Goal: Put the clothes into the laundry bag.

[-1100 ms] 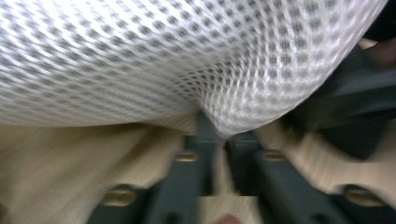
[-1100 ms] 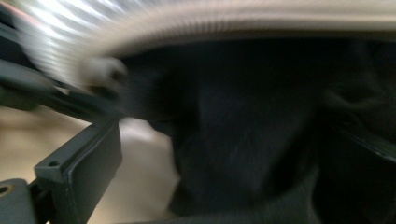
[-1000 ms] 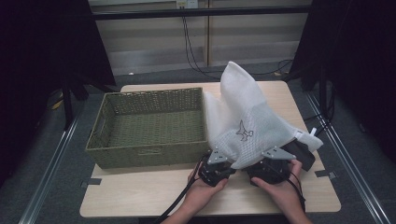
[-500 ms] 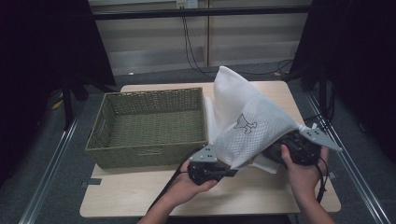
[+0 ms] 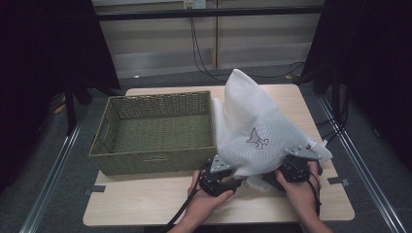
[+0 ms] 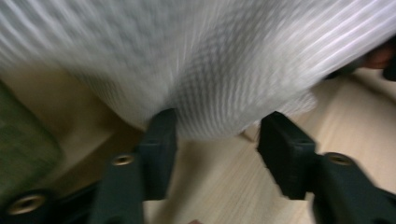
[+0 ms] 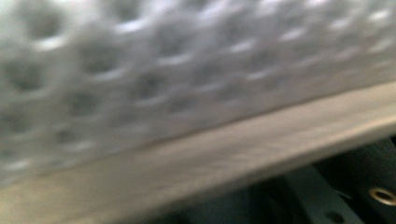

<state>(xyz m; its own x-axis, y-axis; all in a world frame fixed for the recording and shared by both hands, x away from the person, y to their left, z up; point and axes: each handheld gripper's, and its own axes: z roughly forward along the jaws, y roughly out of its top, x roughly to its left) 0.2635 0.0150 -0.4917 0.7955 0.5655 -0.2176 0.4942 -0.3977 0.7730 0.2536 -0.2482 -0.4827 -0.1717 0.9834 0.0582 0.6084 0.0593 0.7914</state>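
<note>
High view: a light wooden table (image 5: 145,204) carries a green woven basket (image 5: 155,131) on its left half and a white mesh bag (image 5: 252,131) on its right half, the bag standing up in a peak and touching the basket's right wall; a small dark animal print sits on the bag's front. The left gripper (image 5: 221,180), held in the left hand (image 5: 206,199), lies at the bag's lower left edge, just in front of the basket's near right corner. The right gripper (image 5: 286,172), held in the right hand (image 5: 301,187), is at the bag's lower right edge, with cloth draped over its top; its jaws are hidden under the bag. A black cable trails from the left gripper toward the bottom edge. Left gripper view: the two black jaws stand well apart, with the bag's (image 6: 210,60) bulging underside lying between and above their tips, touching the one at picture left; nothing is clamped. The basket (image 6: 23,144) is a green blur at picture left, the table (image 6: 219,186) below. Right gripper view: blurred mesh of the bag (image 7: 163,70) presses close over a pale seam; how the jaws stand cannot be told.
</note>
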